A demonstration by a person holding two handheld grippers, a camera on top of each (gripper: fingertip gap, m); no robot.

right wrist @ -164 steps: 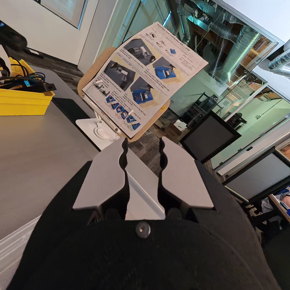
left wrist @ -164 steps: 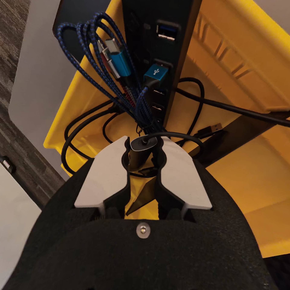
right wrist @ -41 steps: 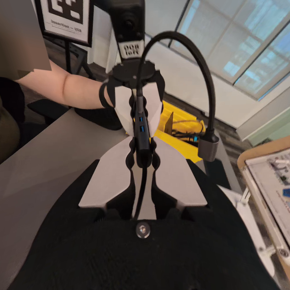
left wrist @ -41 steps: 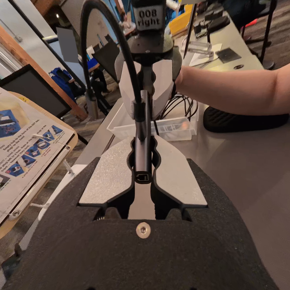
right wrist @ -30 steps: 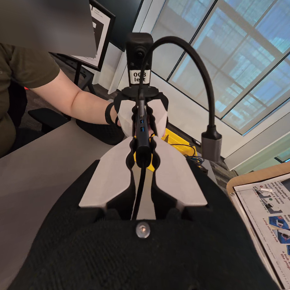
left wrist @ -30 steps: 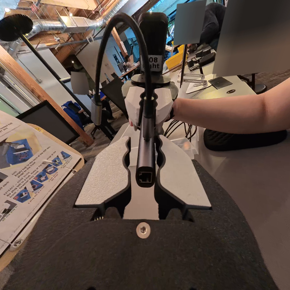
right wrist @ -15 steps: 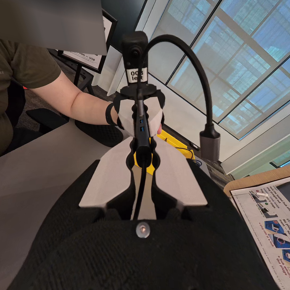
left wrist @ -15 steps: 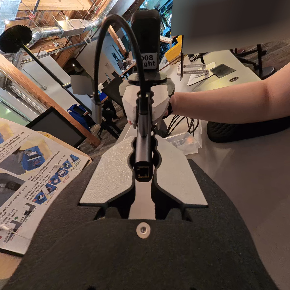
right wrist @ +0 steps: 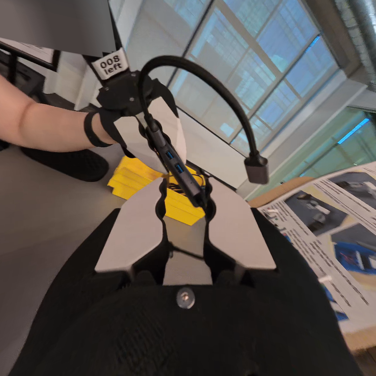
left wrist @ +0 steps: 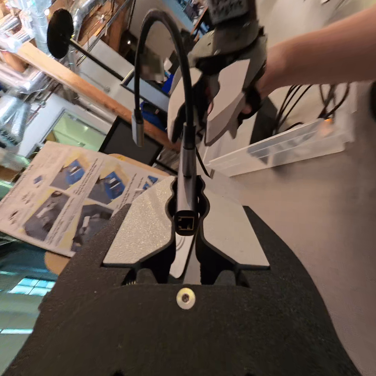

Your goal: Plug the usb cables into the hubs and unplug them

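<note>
Left gripper (left wrist: 186, 184): pale fingers clamped on slim dark-grey metal USB hub (left wrist: 186, 200), socket end facing camera.
Hub cable (left wrist: 162, 40): black, arching from 12 to 11 o'clock, grey plug (left wrist: 137, 131) hanging free.
Right gripper (left wrist: 205, 130): 12–1 o'clock, fingers spread, blurred.
Printed instruction sheet (left wrist: 61, 191): 9 o'clock.
Clear plastic tray (left wrist: 284, 148): 2 o'clock.

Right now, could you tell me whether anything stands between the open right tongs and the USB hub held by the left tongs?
Nothing visible does: the USB hub already has its free end inside the open gap of the right tongs. Its cable arches overhead, and the plug hangs off to one side.
</note>
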